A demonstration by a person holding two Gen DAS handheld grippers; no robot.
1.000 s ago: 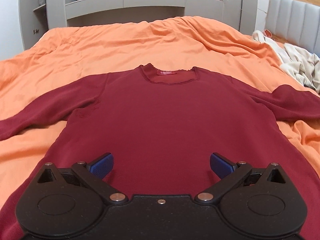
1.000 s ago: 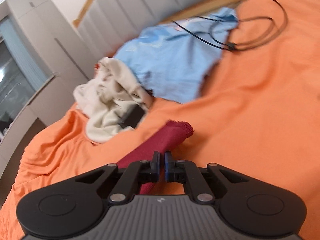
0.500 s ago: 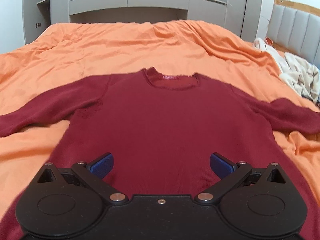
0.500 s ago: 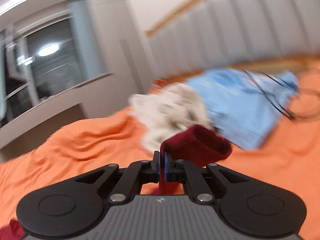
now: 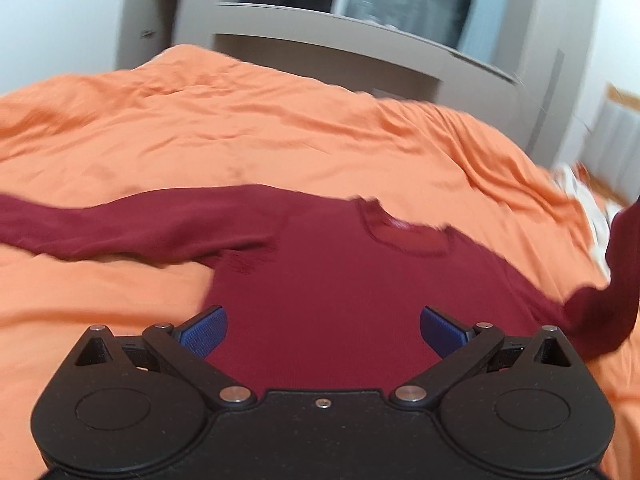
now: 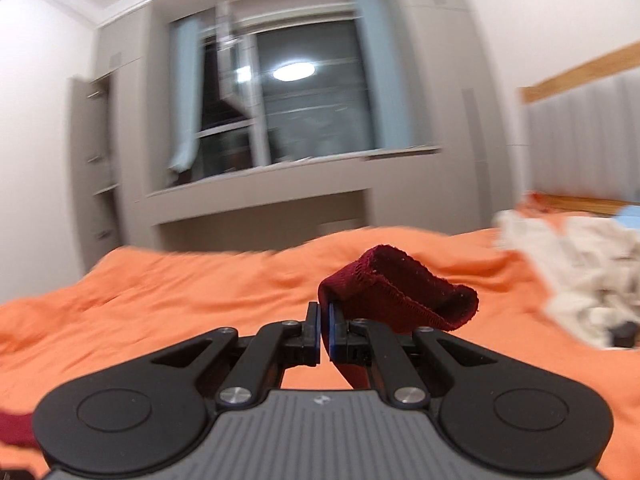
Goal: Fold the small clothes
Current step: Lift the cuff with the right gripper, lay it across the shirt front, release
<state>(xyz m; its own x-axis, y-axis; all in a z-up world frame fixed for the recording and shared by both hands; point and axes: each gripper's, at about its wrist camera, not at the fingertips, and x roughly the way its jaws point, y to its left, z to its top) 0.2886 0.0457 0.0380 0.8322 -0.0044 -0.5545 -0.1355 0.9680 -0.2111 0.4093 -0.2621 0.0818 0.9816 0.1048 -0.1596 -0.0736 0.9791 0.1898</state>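
Note:
A dark red long-sleeved top [image 5: 340,280] lies spread flat on the orange bed cover [image 5: 240,128], neck hole away from me. Its left sleeve [image 5: 100,224] stretches out to the left. Its right sleeve [image 5: 616,280] rises off the bed at the right edge of the left wrist view. My left gripper [image 5: 322,330] hovers open over the lower body of the top, nothing between its blue pads. My right gripper [image 6: 325,326] is shut on the red sleeve's cuff [image 6: 404,296], which curls over to the right of the fingers, held up above the bed.
A heap of cream clothes [image 6: 576,272] lies on the bed to the right, with a blue garment [image 6: 630,214] behind it near the padded headboard [image 6: 580,140]. Grey cabinets and a dark window [image 6: 304,112] stand beyond the far edge of the bed.
My right gripper has swung up and to the left with the cuff, lifting the right sleeve off the bed. The left gripper has risen, shifted and rolled, staying open.

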